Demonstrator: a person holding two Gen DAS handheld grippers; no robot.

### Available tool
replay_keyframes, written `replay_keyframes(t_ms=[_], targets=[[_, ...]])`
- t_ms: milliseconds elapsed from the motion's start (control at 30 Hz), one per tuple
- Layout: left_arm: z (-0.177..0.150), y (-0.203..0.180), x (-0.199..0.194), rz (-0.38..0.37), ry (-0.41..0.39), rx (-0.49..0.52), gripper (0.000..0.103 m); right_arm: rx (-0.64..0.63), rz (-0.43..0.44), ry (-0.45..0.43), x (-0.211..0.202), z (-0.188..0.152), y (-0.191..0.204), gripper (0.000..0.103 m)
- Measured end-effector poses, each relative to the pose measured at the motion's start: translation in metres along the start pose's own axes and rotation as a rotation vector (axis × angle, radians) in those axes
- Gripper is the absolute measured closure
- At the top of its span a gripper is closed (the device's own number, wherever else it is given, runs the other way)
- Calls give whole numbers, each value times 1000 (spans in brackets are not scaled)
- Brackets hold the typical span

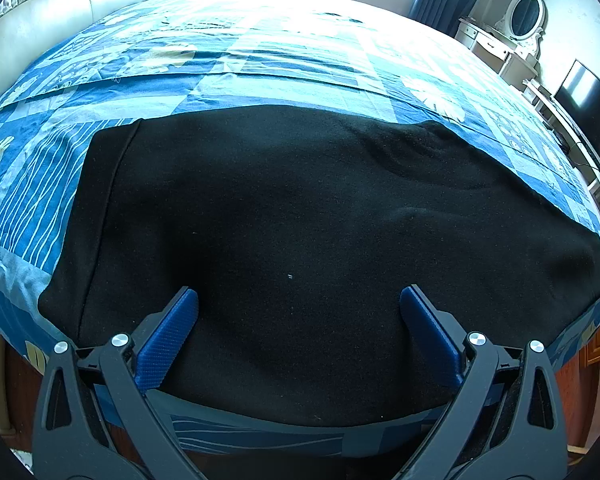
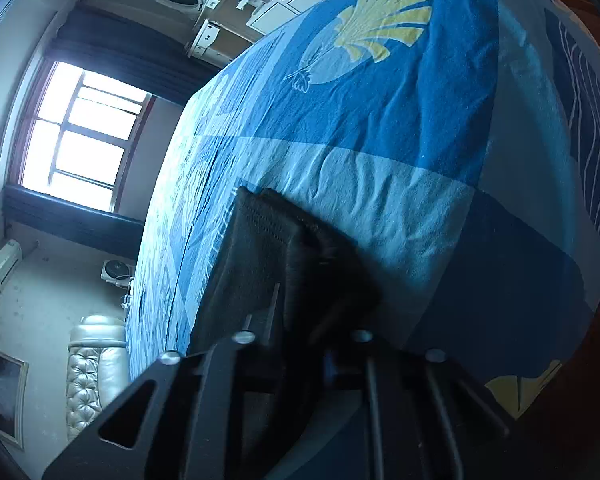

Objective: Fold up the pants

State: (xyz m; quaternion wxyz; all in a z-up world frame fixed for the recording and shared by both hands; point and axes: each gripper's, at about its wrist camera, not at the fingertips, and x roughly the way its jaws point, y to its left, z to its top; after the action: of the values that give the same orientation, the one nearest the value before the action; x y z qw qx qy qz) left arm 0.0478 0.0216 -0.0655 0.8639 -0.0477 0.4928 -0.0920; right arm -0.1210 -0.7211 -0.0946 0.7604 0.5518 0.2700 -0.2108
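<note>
Black pants [image 1: 300, 200] lie spread flat across the blue patterned bed sheet [image 1: 260, 80]. In the left wrist view my left gripper [image 1: 299, 294] hovers over their near edge, its blue fingers [image 1: 172, 332] wide apart with nothing pinched between them. The right wrist view is rolled on its side. There, a stitched edge of the pants [image 2: 260, 248] stands up from the sheet [image 2: 380, 120], and my right gripper [image 2: 304, 280] is shut on it. Dark cloth mostly covers its fingertips.
The bed's near edge runs just below the left gripper. A padded pale headboard [image 1: 60, 8] sits at the far left. A white dressing table with an oval mirror [image 1: 520, 32] and a dark TV screen [image 1: 588, 100] stand at the right. A bright window [image 2: 84, 136] faces the bed.
</note>
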Motion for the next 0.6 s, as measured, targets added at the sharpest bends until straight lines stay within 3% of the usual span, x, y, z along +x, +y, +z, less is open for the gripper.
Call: replay_keyframes(t_ms=[300, 600], targets=[[-1, 1, 0, -4, 3, -13, 3, -98, 176, -28, -35, -1, 55, 92], [0, 4, -3, -26, 7, -48, 3, -367, 341, 36, -52, -64, 176, 92]])
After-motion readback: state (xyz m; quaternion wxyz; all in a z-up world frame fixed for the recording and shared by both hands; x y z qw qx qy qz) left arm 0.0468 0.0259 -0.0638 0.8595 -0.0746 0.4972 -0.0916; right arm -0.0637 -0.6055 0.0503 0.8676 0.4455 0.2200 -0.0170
